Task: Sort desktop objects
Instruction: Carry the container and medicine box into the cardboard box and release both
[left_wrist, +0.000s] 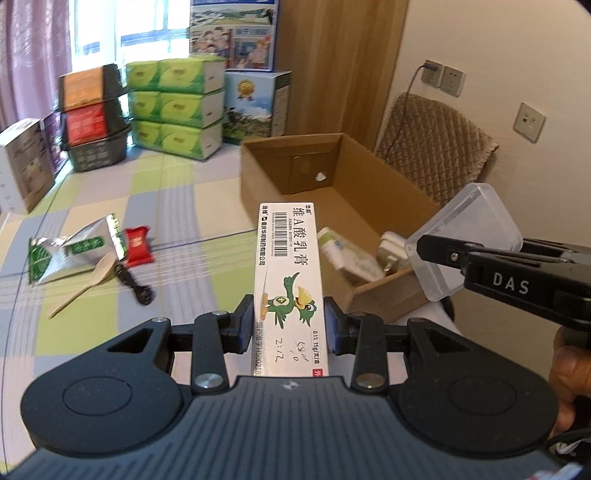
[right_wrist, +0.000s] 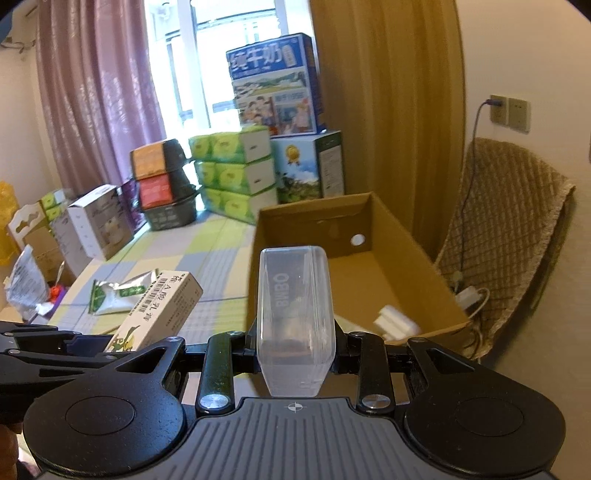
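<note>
Already the left gripper is clamping a long white ointment carton pointing lengthwise toward the open brown cardboard box just ahead-right, while the nearer right gripper is pinching a clear plastic case.

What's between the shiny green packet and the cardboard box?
In the left wrist view, a red snack packet lies between the foil packet and the cardboard box.
</note>
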